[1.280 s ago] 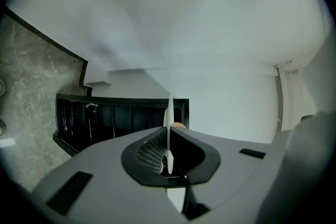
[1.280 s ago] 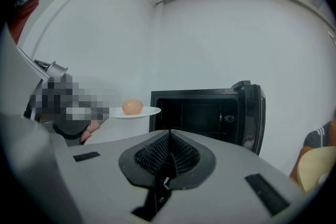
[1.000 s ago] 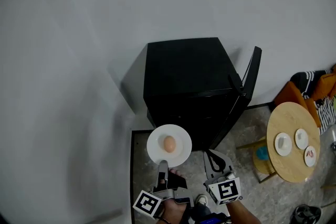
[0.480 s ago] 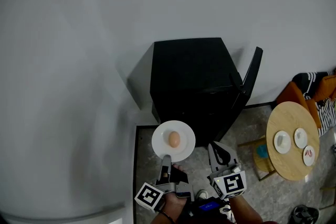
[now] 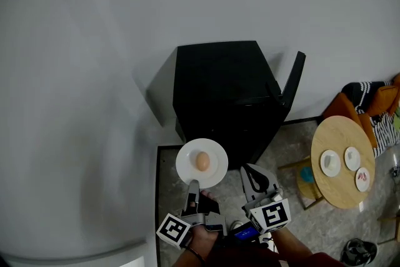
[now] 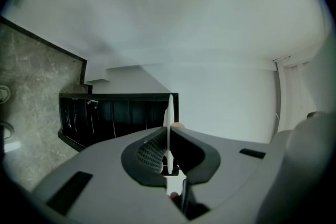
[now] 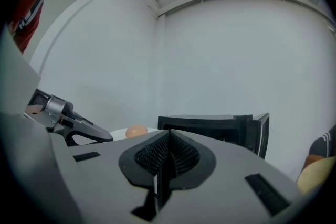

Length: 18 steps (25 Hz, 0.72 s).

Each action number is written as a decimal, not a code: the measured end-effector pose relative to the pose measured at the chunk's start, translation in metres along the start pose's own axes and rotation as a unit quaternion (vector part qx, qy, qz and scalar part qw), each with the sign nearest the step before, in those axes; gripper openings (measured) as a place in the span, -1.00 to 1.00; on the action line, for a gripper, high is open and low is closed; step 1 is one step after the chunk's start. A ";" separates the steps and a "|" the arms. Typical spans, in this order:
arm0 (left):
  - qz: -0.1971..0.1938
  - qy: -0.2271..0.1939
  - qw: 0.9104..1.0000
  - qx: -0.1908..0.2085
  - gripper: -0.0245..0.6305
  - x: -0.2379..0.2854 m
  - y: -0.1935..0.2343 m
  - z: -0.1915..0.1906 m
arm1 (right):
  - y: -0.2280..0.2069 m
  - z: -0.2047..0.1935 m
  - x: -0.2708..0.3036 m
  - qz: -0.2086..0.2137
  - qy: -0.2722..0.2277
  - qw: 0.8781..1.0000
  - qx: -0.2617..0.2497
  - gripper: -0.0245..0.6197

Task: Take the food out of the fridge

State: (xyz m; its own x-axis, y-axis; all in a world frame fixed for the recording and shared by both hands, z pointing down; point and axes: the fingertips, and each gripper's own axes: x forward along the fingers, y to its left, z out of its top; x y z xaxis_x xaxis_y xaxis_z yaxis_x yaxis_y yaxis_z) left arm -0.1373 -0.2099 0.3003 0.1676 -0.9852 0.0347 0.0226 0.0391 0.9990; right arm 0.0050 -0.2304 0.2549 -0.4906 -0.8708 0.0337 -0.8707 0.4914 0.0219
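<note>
Left hand-held gripper point(image 5: 194, 186): closed on the near rim of the white plate point(image 5: 215, 175). Its own view shows the plate edge-on, pinched between the two pads. It points level.
Right hand-held gripper point(image 5: 249, 171): jaws fully together with nothing between them. It is held just to the right of the plate, apart from it, and also points level.
Egg point(image 5: 202, 161): one brown egg, lying near the middle of the plate and outside the fridge.
Plate position: carried in the air above the grey stone floor point(image 5: 294, 153), just in front of the fridge's lower front edge as seen from the head view.
Fridge point(image 5: 215, 94): small black unit standing against the white wall point(image 5: 94, 40). The interior is dark and its contents cannot be made out.
Fridge door point(image 5: 292, 83): open, swung out on the right side of the cabinet.
Round wooden surface point(image 5: 340, 187): well to the right of the fridge, carrying three small white dishes point(image 5: 330, 162). The rightmost dish holds something reddish, too small to identify.
Far right edge: orange and striped fabric point(image 5: 375, 100) beyond the round surface; what it belongs to cannot be told.
Operator: both hands grip the hand-held grippers at the bottom of the head view.
</note>
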 end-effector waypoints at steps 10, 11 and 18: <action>-0.009 0.006 1.000 -0.001 -0.85 -0.010 -0.003 -0.009 | 0.006 0.005 -0.011 0.004 -0.005 1.000 -0.001 -0.86; -0.009 0.007 1.000 -0.001 -0.85 -0.011 -0.004 -0.010 | 0.006 0.006 -0.011 0.003 -0.005 1.000 -0.001 -0.86; -0.012 0.008 1.000 -0.001 -0.85 -0.011 -0.006 -0.011 | 0.006 0.008 -0.014 0.005 0.007 1.000 -0.016 -0.86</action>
State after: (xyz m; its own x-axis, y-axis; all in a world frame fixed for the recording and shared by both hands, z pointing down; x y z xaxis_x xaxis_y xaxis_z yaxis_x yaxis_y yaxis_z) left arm -0.1289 -0.1973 0.2938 0.1820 -0.9833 0.0097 0.0292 0.0152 0.9995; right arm 0.0060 -0.2156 0.2464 -0.4992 -0.8651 0.0488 -0.8636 0.5013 0.0536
